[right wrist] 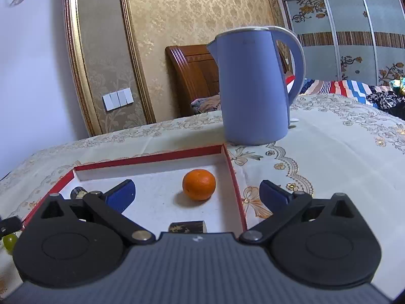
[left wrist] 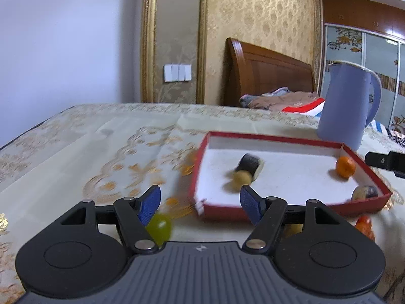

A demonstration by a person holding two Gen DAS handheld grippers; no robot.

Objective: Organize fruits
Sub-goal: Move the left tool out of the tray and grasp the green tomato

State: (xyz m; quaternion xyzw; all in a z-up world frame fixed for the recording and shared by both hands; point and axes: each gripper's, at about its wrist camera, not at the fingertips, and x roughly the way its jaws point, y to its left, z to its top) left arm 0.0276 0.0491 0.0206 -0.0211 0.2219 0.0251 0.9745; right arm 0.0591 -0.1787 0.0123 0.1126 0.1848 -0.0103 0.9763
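Left gripper (left wrist: 200,198) jaws spread wide, right gripper (right wrist: 198,193) likewise, both empty

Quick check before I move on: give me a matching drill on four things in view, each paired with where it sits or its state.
Things:
1. orange
2. green grape
3. kettle
4. left gripper

Places or states:
A. on the tablecloth, outside the tray
B. open, nothing between its fingers
C. standing upright beyond the tray's far rim
D. inside the red-rimmed tray, near its right wall

Pairs: 1-D, 2-A, 3-C, 4-B
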